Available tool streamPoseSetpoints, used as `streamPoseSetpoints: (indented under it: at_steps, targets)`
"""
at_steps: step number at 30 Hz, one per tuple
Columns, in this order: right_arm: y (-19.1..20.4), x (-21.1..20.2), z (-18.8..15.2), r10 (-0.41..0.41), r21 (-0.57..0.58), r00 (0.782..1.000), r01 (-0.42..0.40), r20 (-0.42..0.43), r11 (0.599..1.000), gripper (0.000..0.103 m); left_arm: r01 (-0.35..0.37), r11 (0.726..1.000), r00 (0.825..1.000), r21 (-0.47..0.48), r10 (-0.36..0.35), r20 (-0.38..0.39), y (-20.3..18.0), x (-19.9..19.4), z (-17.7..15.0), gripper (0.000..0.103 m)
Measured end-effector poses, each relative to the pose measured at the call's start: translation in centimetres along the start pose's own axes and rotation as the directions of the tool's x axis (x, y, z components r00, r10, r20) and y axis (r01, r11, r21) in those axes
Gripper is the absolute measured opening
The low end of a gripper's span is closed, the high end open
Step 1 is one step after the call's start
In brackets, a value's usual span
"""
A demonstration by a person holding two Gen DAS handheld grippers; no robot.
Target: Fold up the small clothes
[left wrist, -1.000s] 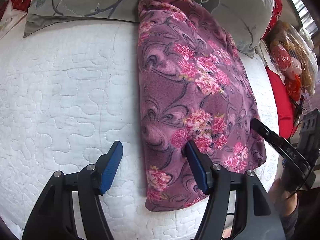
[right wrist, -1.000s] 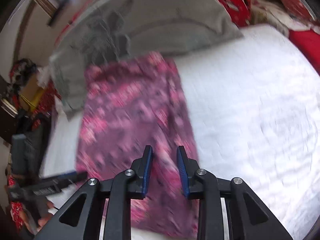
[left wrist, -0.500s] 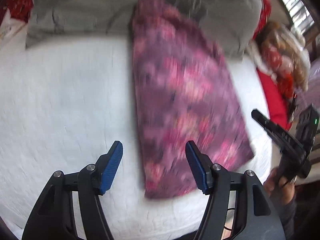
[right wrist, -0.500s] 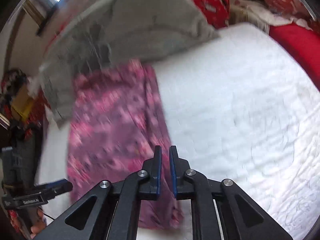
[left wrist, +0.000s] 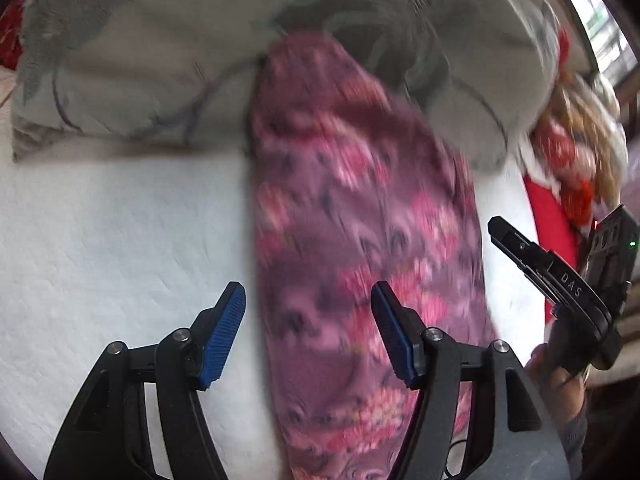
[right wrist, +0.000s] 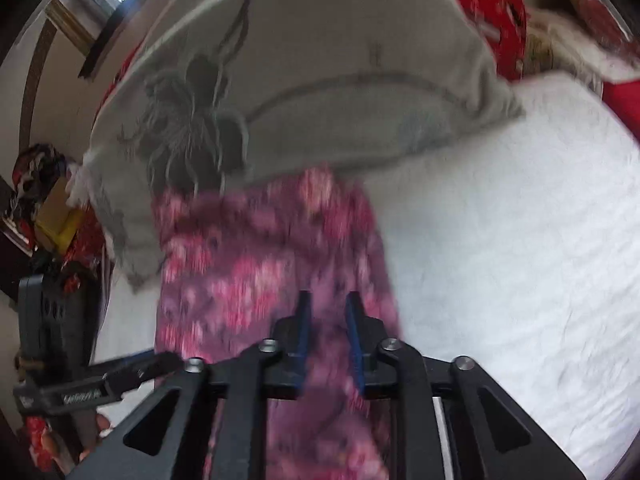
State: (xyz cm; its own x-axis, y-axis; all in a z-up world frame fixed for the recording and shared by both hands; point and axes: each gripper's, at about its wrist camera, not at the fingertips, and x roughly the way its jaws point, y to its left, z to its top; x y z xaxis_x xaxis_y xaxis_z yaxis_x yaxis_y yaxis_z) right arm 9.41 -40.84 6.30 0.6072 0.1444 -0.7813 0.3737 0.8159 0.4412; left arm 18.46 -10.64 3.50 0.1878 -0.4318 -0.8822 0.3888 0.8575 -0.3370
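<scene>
A purple fleece garment with pink flowers [left wrist: 360, 240] lies folded lengthwise on the white quilted bed, its far end against a grey pillow. My left gripper [left wrist: 308, 332] is open above its near left edge, with its left finger over the white quilt. My right gripper [right wrist: 326, 328] hovers over the garment [right wrist: 260, 264] with its blue pads a narrow gap apart and nothing between them. It also shows at the right of the left wrist view [left wrist: 552, 276]. Both views are motion-blurred.
Grey floral pillows [left wrist: 140, 60] lie across the head of the bed [left wrist: 100, 240]. Red cloth and a doll [left wrist: 572, 160] sit at the bed's right side. White quilt [right wrist: 520, 260] lies on both sides of the garment.
Both grippers have moved forward along the garment toward the pillows. The right gripper's pads, nearly together half a second ago, now stand a little apart. The left gripper stays open.
</scene>
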Motion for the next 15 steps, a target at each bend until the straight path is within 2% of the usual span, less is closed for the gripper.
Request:
streamPoseSetpoints:
  at_steps: [1,4,5,6,7,8,9,10,12,15]
  targets:
    - [0.0,0.6,0.8,0.002,0.011,1.000,-0.002,0.005,1.000,0.052,0.008,1.000,1.000,-0.017,-0.008,0.000,0.4,0.0,0.7,0.064]
    - [0.0,3.6,2.3,0.033,0.063,0.999,-0.031,-0.041,0.998,0.052,0.021,0.998,1.000,-0.054,-0.021,0.004,1.1,0.1,2.3,0.064]
    - [0.3,4.4,2.6,0.047,0.055,0.997,-0.043,-0.064,0.998,0.048,0.026,0.998,1.000,-0.060,-0.025,0.014,1.1,0.3,2.6,0.064]
    - [0.9,4.6,2.7,0.013,0.016,0.999,-0.013,-0.044,1.000,0.033,0.021,0.998,1.000,-0.060,-0.020,0.019,1.2,0.5,3.0,0.064]
    - [1.3,4.5,2.8,-0.028,-0.028,1.000,0.027,-0.004,0.999,0.008,-0.002,0.998,1.000,-0.062,0.004,0.022,1.2,1.0,3.3,0.065]
    - [1.3,4.8,2.9,-0.055,-0.039,0.998,0.055,0.009,0.998,0.005,-0.034,0.997,0.999,-0.067,0.035,0.011,1.3,1.9,3.5,0.066]
    - [0.7,5.5,2.9,-0.082,-0.024,0.997,0.082,-0.008,0.996,0.005,-0.051,0.996,0.999,-0.070,0.051,-0.011,1.4,3.0,3.7,0.070]
    - [0.1,6.1,2.8,-0.073,-0.001,0.997,0.073,-0.030,0.997,0.002,-0.068,0.995,0.997,-0.077,0.065,-0.039,1.5,4.2,3.9,0.072]
    - [0.0,5.5,3.1,-0.062,0.013,0.998,0.063,-0.027,0.998,0.003,-0.047,0.994,0.998,-0.103,0.043,-0.045,2.0,4.3,4.1,0.074]
    - [1.2,2.2,2.8,-0.081,-0.074,0.996,0.083,0.036,0.994,0.014,0.008,0.991,1.000,-0.135,-0.009,-0.005,2.6,1.7,3.6,0.074]
